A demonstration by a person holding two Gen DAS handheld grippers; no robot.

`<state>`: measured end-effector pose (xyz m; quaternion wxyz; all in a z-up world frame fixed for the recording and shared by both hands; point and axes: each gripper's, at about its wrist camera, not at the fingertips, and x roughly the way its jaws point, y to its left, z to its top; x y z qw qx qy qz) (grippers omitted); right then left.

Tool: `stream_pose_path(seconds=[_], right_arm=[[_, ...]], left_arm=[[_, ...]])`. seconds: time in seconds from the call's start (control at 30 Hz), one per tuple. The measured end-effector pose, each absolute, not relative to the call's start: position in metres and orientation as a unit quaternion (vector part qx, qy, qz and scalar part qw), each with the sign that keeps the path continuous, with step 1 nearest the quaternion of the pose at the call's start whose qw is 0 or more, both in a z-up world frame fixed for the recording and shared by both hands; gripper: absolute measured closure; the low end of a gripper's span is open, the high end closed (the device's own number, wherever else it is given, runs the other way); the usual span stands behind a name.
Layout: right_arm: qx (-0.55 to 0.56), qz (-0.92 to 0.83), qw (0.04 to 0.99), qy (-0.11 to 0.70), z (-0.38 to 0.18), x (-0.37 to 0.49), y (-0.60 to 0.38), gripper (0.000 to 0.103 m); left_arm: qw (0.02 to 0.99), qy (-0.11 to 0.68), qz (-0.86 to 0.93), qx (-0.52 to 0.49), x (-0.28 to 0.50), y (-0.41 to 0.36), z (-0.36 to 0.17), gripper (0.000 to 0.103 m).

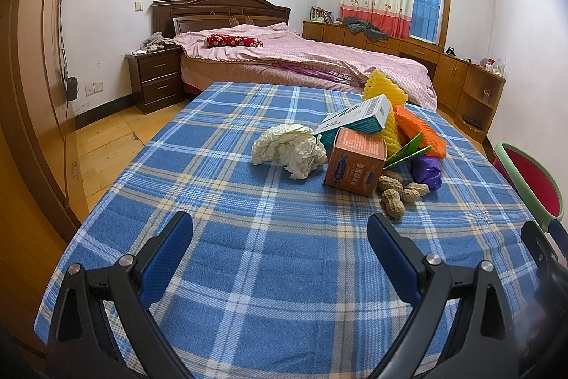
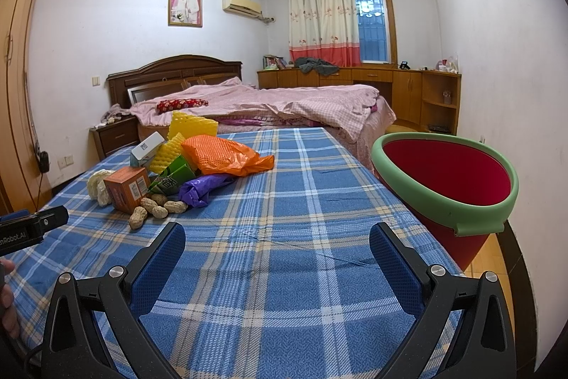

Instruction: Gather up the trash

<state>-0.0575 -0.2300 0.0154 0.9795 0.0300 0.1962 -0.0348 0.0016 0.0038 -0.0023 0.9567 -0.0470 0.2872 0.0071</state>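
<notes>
Crumpled paper point(image 1: 289, 150) lies nearest my left claw point(image 1: 280, 245), beside the boxes on the cloth point(image 1: 248, 272). Both claws hang spread, right point(image 2: 277, 249) by the bucket point(image 2: 497, 212). I'd pinch paper low, squarely.

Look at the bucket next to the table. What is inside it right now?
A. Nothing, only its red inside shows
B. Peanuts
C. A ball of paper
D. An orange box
A: in the right wrist view the bucket shows only a bare red inside, while the peanuts, orange box and ball of paper lie on the table.
</notes>
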Motion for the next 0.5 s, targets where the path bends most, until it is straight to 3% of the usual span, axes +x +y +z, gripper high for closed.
stream_pose_path(seconds=[0.5], right_arm=[[0.033,-0.033,0.979,0.199,0.0128,-0.0571,-0.2297,0.0]], left_arm=[[0.952,0.302,0.003,-0.045,0.0052,0.0044,-0.0007,0.005]])
